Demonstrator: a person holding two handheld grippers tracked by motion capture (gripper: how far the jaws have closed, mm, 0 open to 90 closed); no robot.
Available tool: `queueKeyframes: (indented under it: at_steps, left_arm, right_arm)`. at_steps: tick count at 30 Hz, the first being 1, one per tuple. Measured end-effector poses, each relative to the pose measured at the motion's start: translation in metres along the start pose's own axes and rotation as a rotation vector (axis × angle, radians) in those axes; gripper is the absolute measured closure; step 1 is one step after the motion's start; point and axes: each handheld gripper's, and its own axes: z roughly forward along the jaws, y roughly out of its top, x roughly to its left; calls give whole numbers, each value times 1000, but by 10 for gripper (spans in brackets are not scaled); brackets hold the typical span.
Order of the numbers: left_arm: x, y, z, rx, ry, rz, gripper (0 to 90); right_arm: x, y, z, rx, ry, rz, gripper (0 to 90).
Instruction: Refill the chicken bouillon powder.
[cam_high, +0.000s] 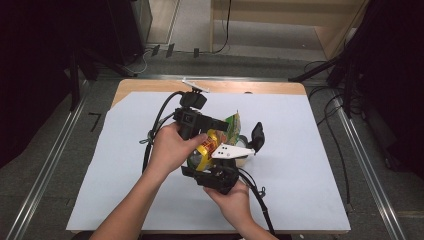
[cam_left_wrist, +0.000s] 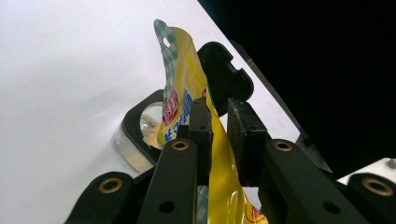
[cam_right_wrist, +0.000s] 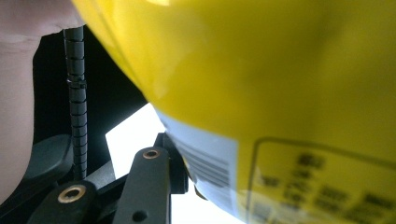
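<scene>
Pinched upright between the left gripper (cam_left_wrist: 218, 135) jaws at table centre, the yellow pouch (cam_left_wrist: 187, 93) could be dropped or torn, since the right gripper (cam_high: 220, 177), at six o'clock, seemingly holds nothing.

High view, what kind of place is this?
Probably a lab or recording studio: a wooden table under a white sheet, black stands and loose cables on grey carpet, and metal floor rails.

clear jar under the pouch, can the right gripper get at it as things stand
Probably not yet. The yellow pouch, clamped in the left gripper, hangs right over the jar, and in the right gripper view it presses close against the right gripper, crowding the way in.
</scene>
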Motion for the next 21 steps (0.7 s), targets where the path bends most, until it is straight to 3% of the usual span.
queueKeyframes:
  at_steps: [21]
  left_arm:
    - [-1, -3, -5, -25, 10, 6, 809]
  right_arm:
    - [-1, 2, 2, 2, 18, -5, 680]
